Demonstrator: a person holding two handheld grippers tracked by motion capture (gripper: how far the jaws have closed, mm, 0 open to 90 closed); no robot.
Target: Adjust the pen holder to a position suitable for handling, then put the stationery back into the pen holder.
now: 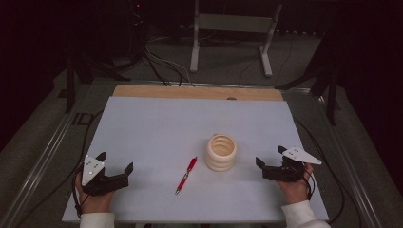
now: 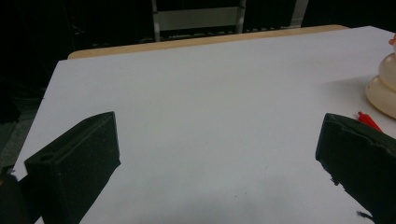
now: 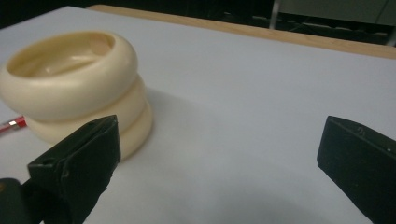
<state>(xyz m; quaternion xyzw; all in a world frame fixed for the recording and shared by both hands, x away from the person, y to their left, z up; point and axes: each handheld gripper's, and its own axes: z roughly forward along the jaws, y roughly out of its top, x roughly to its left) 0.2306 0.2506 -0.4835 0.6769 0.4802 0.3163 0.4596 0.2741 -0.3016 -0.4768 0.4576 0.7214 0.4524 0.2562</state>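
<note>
A cream ribbed cup (image 1: 221,152) made of stacked rings stands upright near the middle of the white table (image 1: 157,128). A red pen (image 1: 186,175) lies just left of it, slanted. My left gripper (image 1: 115,162) rests open at the front left, well apart from the pen, whose red tip (image 2: 369,121) peeks past its right jaw. My right gripper (image 1: 271,156) rests open at the front right, a short way right of the cup (image 3: 77,84), nothing between its jaws. The cup's edge (image 2: 384,84) also appears at the far right of the left gripper view.
A wooden strip (image 1: 197,92) runs along the table's far edge. Beyond it stand a metal frame's legs (image 1: 230,42) and cables on a dark floor. Metal rails (image 1: 43,156) flank the table on both sides.
</note>
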